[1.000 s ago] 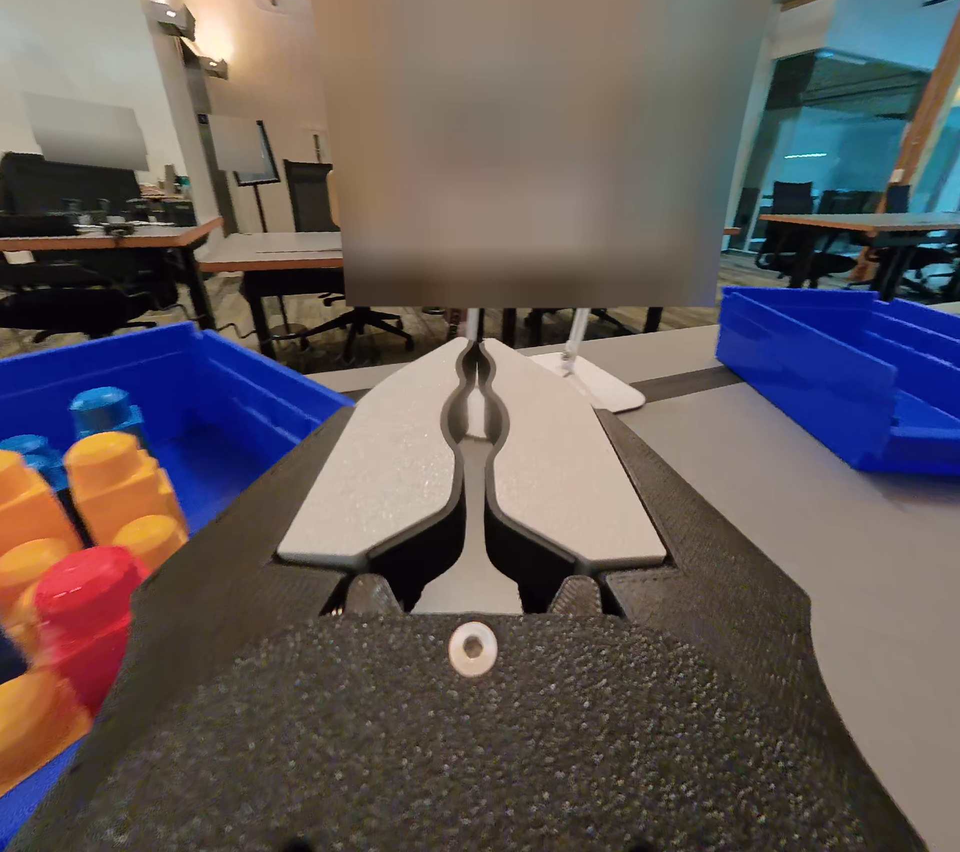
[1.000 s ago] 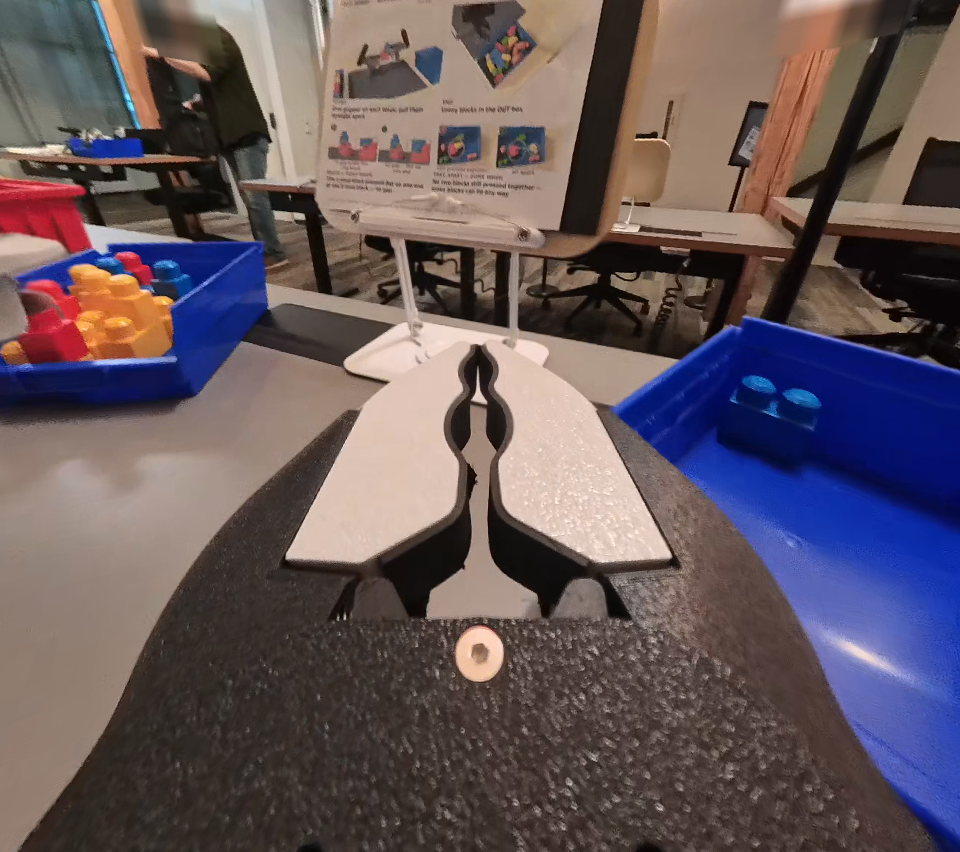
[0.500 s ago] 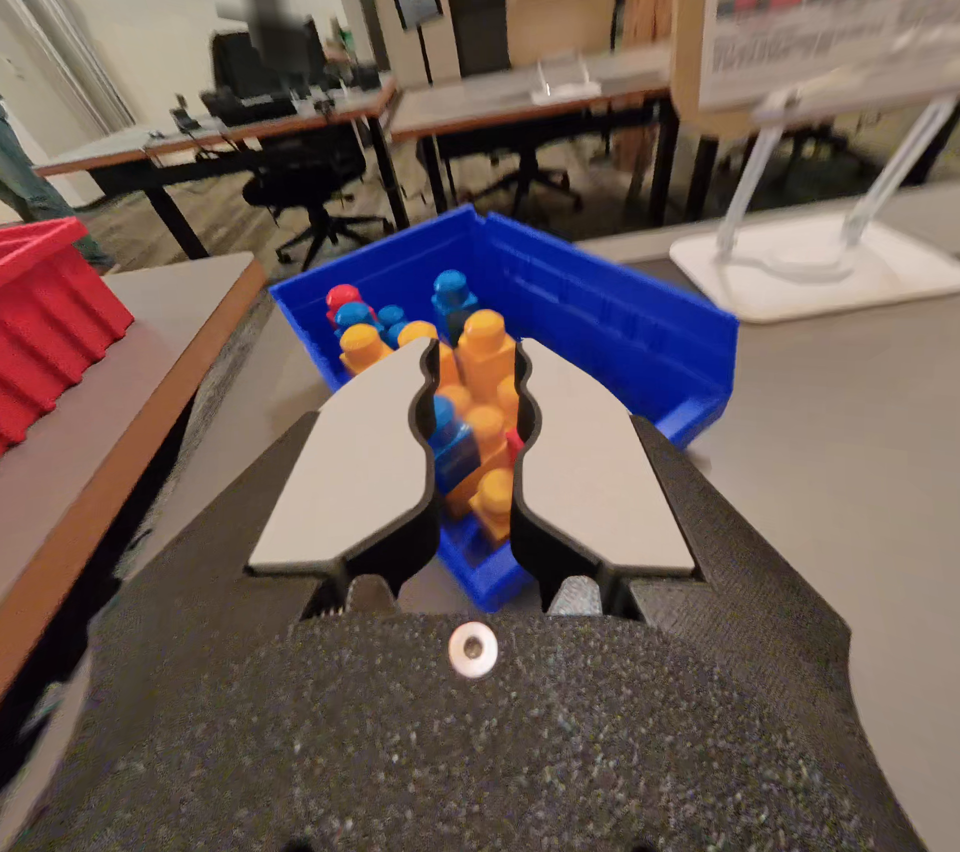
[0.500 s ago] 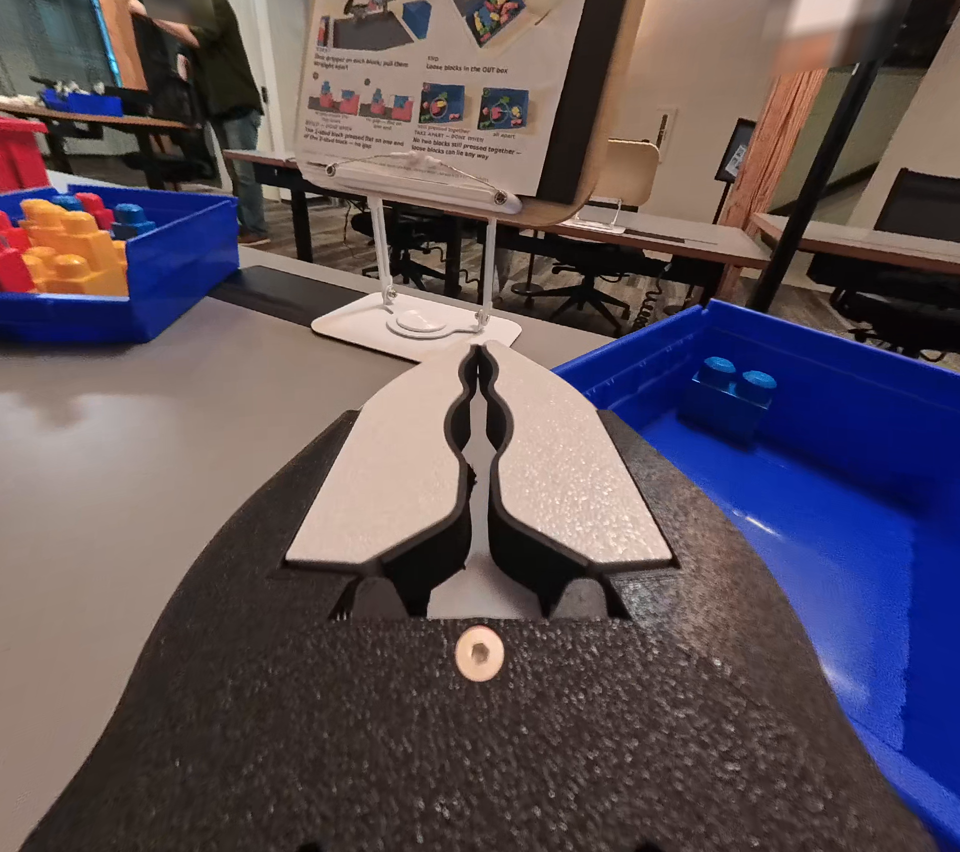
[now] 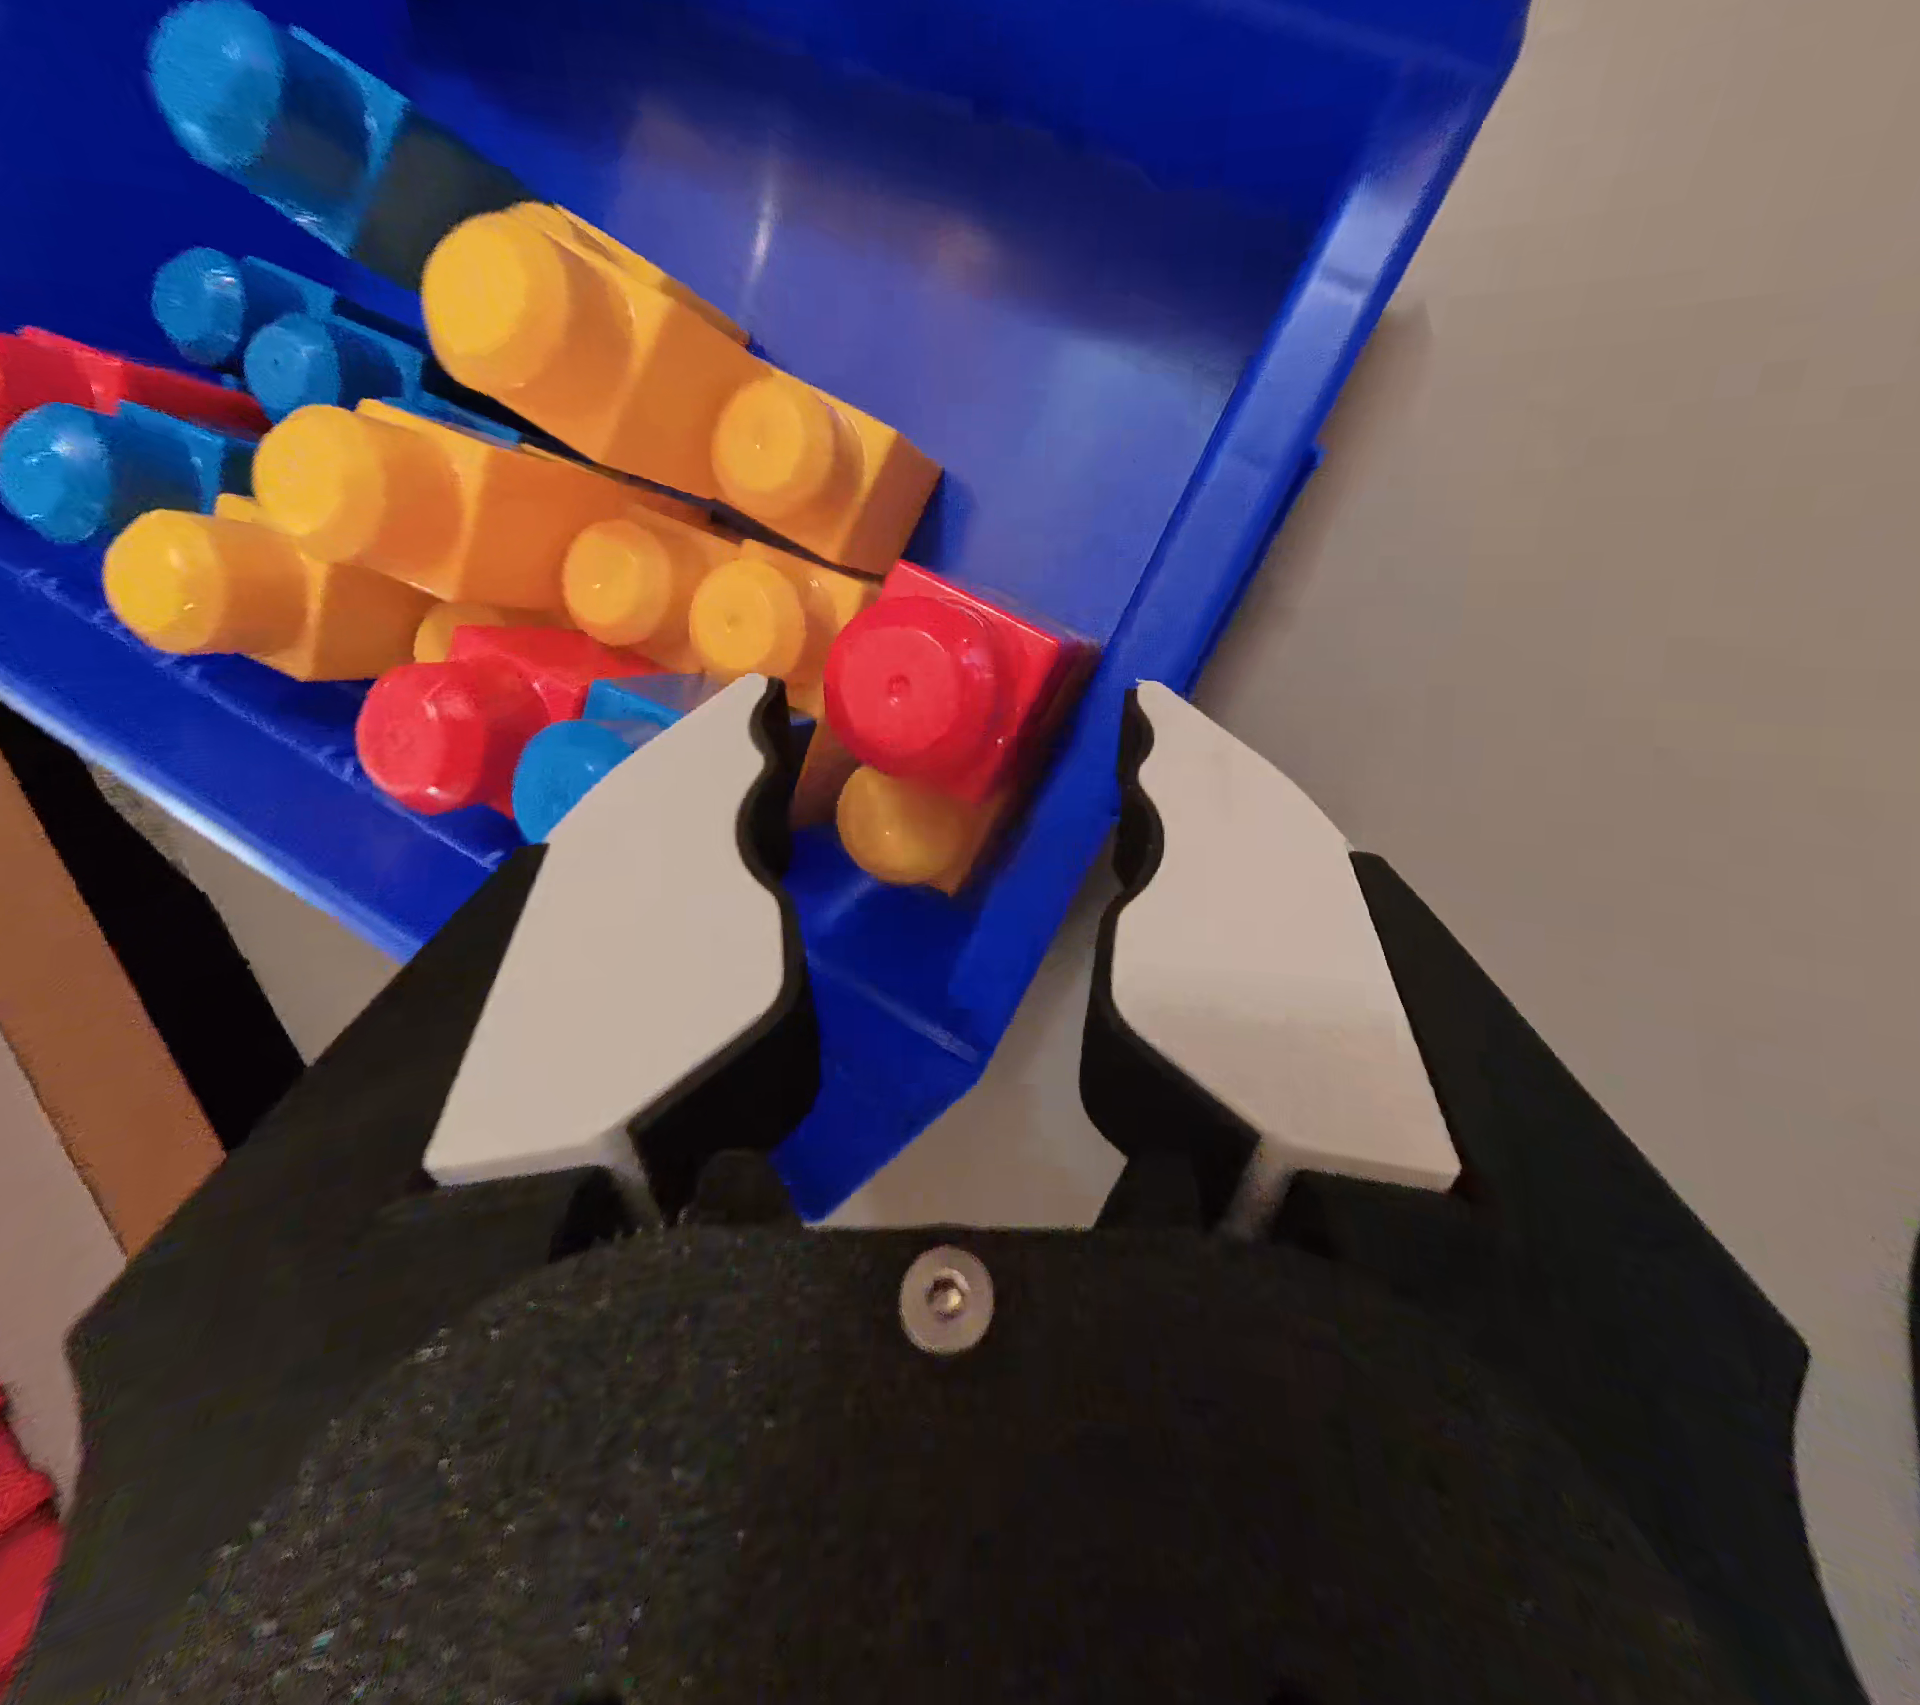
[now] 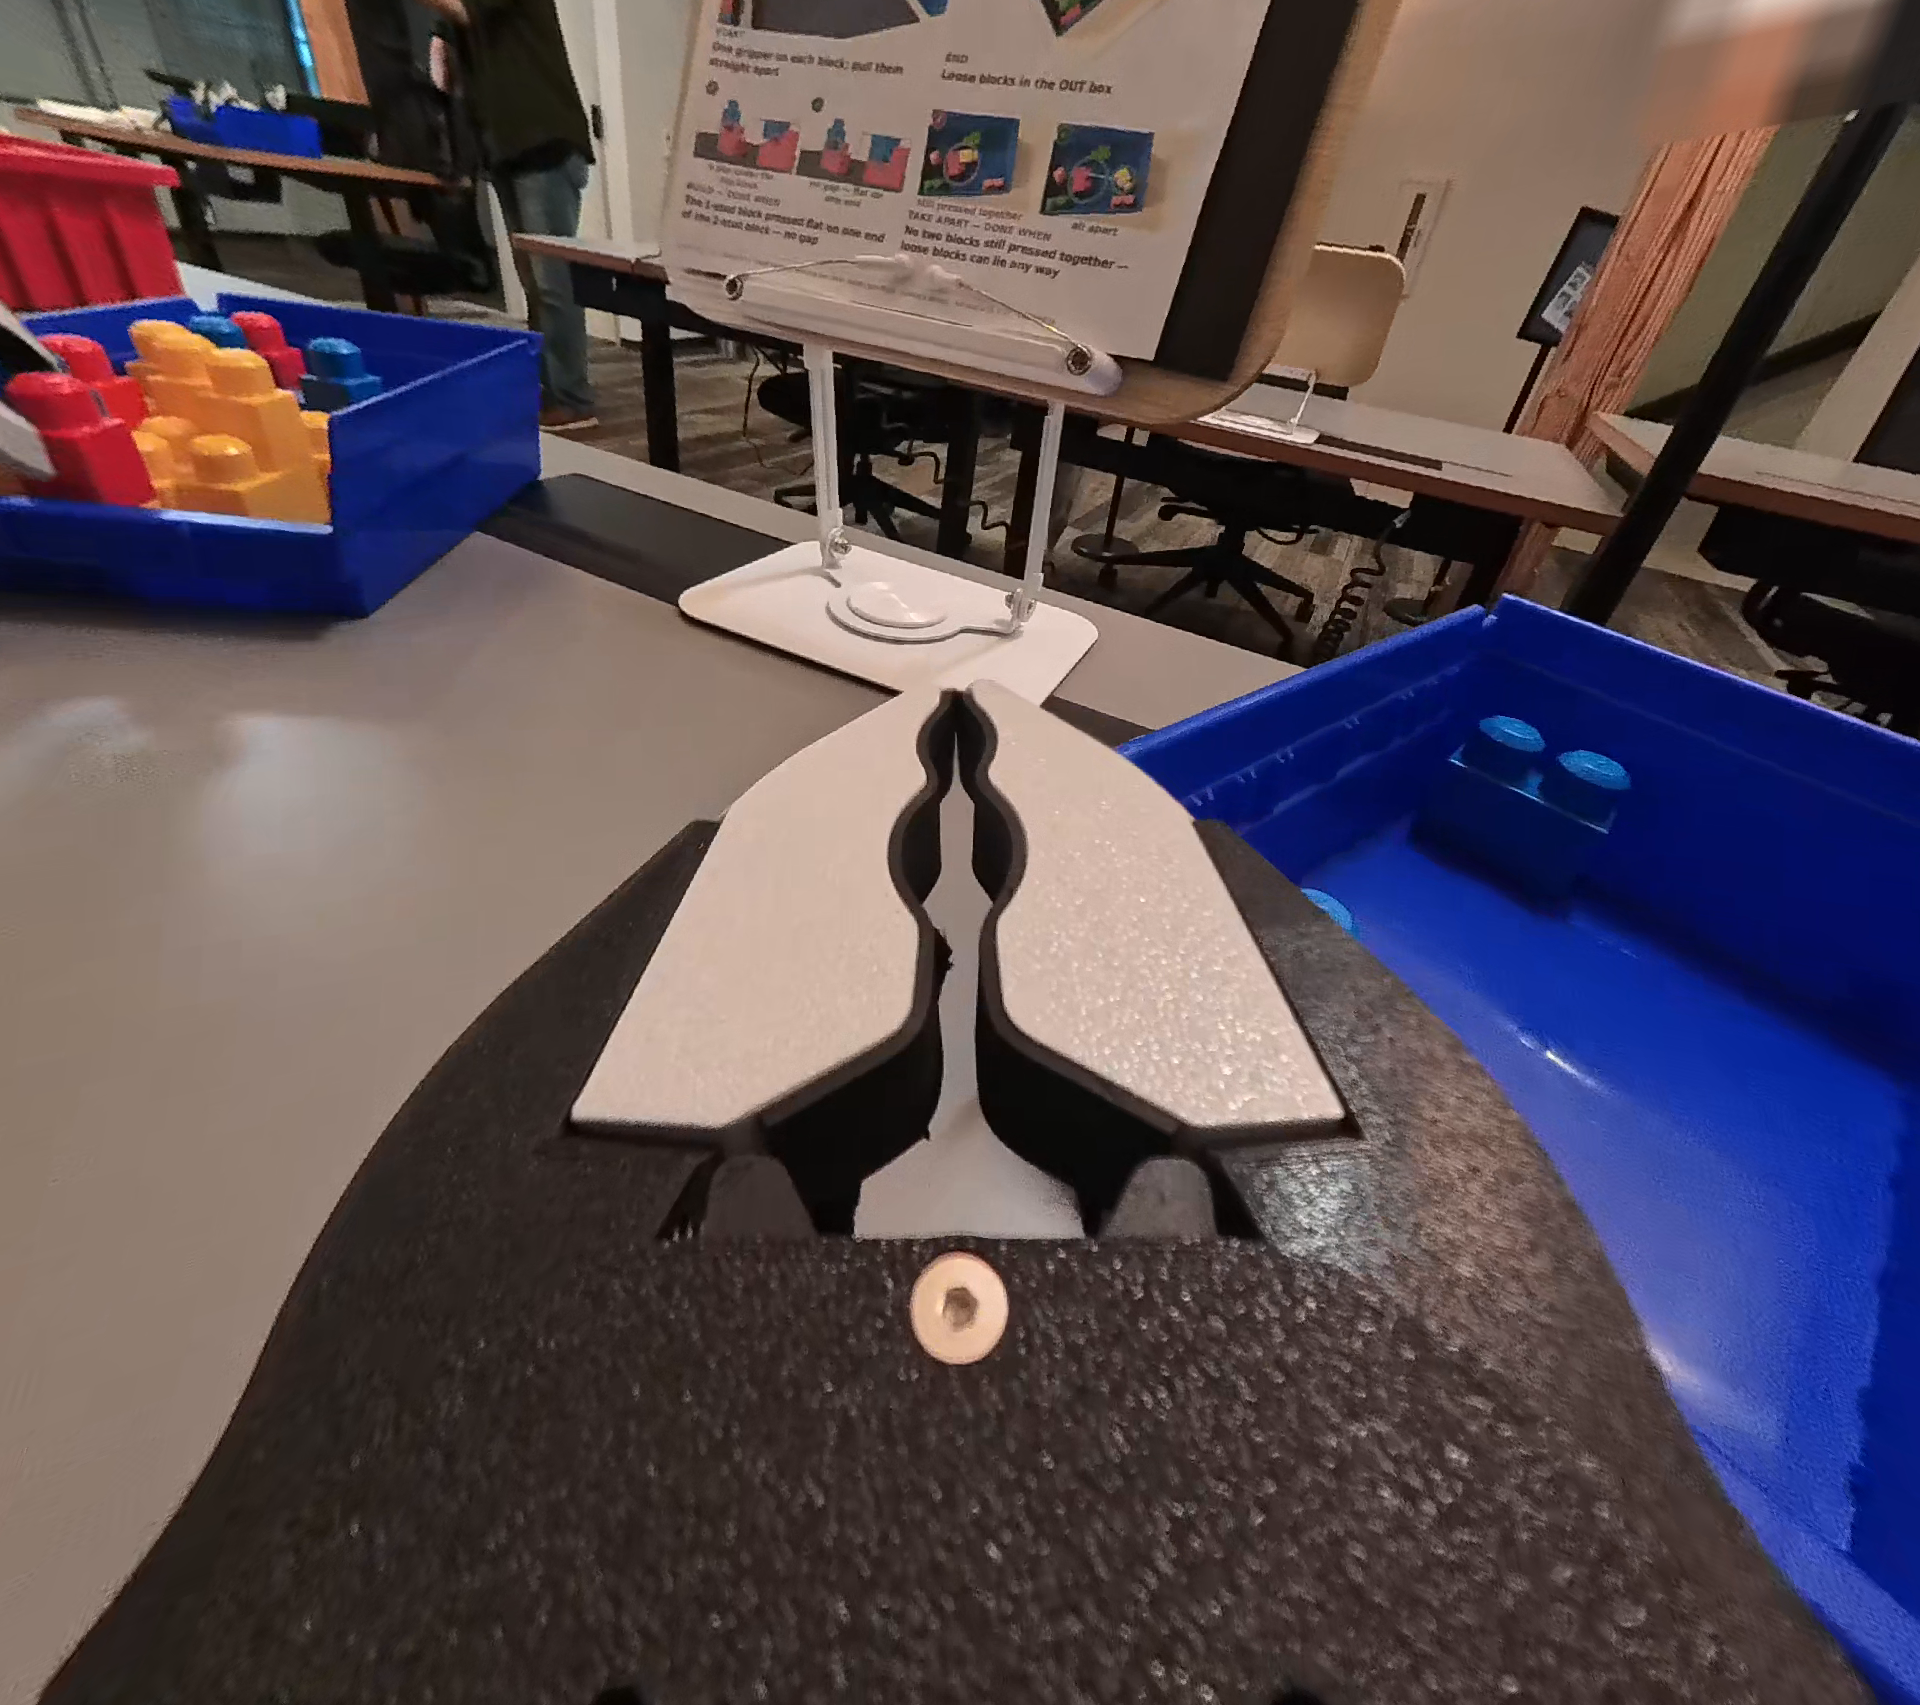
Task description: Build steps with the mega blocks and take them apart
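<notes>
Left wrist view looks steeply down from close above the near corner of the blue bin (image 5: 1226, 450) of blocks, its wall running between the spread fingers of the left gripper (image 5: 945, 699). Right wrist view sits low over the grey table (image 6: 312, 824), facing level across it toward the far edge and the instruction board (image 6: 997, 45) there, with a second blue bin (image 6: 1714, 1084) close at its right. Both share that block-filled bin (image 6: 416, 450), seen near the table's far left edge from the right.
</notes>
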A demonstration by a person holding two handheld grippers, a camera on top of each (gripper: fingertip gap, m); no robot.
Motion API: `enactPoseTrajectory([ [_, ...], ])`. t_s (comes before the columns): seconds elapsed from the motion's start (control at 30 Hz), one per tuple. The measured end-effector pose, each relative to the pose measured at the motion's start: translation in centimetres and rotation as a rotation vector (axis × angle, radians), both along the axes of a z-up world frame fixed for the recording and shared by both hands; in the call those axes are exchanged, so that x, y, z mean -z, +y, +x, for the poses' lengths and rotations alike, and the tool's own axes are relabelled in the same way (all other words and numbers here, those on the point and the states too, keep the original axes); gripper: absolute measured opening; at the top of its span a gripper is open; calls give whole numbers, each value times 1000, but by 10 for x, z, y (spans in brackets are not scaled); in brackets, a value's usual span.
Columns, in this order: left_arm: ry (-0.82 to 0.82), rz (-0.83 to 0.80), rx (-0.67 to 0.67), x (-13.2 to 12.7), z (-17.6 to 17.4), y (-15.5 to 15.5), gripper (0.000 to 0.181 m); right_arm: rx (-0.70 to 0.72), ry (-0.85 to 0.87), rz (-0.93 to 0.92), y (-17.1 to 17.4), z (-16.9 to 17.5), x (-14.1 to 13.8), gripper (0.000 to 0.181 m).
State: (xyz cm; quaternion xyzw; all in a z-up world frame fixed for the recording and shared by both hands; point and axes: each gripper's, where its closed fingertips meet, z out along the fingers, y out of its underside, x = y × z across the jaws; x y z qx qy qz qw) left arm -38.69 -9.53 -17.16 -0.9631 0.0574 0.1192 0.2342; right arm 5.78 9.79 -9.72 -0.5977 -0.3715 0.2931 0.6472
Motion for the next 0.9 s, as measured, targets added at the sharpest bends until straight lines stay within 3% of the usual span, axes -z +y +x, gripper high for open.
enactPoseTrajectory([
  [0.27,-1,-60,38,7,-5,5,37,-20,-19,4,-2,-2,2,0],
  [0.5,20,44,78,-18,4,10,37,-9,-38,-23,1,-3,9,0],
  [0.6,25,116,112,-41,15,15,37,-21,-39,-16,-2,-4,8,0],
  [0.77,38,265,252,-88,72,30,37,-103,-69,-37,-12,-15,16,4],
  [0.9,-17,327,440,-100,150,42,37,-239,-109,-52,-33,-31,25,15],
])
